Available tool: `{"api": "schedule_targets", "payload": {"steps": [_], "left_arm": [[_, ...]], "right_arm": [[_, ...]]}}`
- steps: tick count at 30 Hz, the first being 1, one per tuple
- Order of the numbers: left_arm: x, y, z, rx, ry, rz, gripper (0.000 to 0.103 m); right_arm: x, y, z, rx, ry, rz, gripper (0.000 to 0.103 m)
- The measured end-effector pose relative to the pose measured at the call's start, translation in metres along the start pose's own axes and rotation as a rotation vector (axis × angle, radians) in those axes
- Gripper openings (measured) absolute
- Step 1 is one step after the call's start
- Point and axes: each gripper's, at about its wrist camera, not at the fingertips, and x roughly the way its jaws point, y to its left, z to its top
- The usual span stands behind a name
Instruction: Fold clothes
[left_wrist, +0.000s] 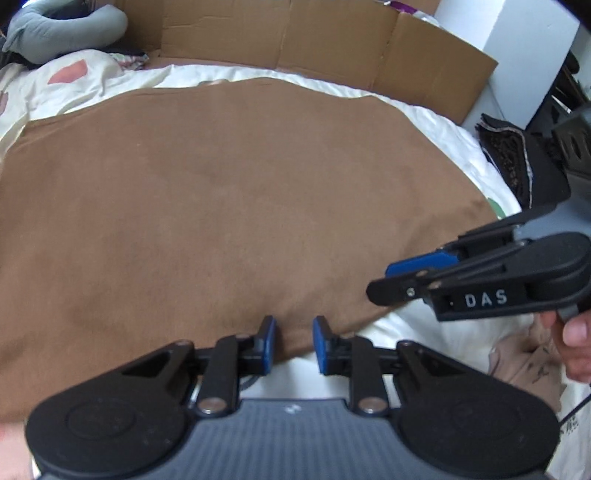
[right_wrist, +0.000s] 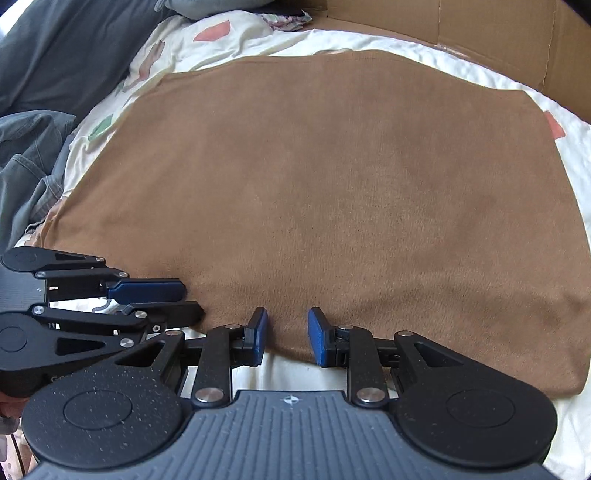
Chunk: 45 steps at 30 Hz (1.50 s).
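A brown garment (left_wrist: 221, 192) lies spread flat on the white bed; it also fills the right wrist view (right_wrist: 351, 192). My left gripper (left_wrist: 293, 341) is open, its blue pads over the garment's near edge with nothing between them. My right gripper (right_wrist: 286, 332) is open too, at the same near edge, a little to the right of the left one. In the left wrist view the right gripper (left_wrist: 388, 280) reaches in from the right. In the right wrist view the left gripper (right_wrist: 188, 299) reaches in from the left, fingers apart.
A cardboard wall (left_wrist: 332, 40) stands behind the bed. A grey pillow (left_wrist: 62, 29) and grey clothes (right_wrist: 44, 92) lie at the left. A dark patterned cloth (left_wrist: 509, 155) lies at the right. A beige cloth (left_wrist: 528, 365) lies near the front right.
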Motion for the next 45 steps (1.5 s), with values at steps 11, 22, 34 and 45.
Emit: {"api": "schedule_targets", "payload": {"steps": [11, 22, 34, 45], "left_arm": [[-0.016, 0.002, 0.000, -0.044, -0.050, -0.024, 0.023], [-0.017, 0.026, -0.002, -0.093, -0.009, 0.018, 0.016], [-0.066, 0.085, -0.022, -0.283, -0.072, 0.181, 0.026], [-0.097, 0.144, -0.056, -0.568, -0.087, 0.244, 0.038]], "right_arm": [[-0.012, 0.011, 0.002, -0.016, -0.053, 0.068, 0.031], [-0.022, -0.029, 0.000, 0.103, -0.024, 0.029, 0.031], [-0.063, -0.107, -0.022, 0.271, -0.076, -0.137, 0.031], [-0.078, -0.152, -0.049, 0.499, -0.129, -0.094, 0.032]]}}
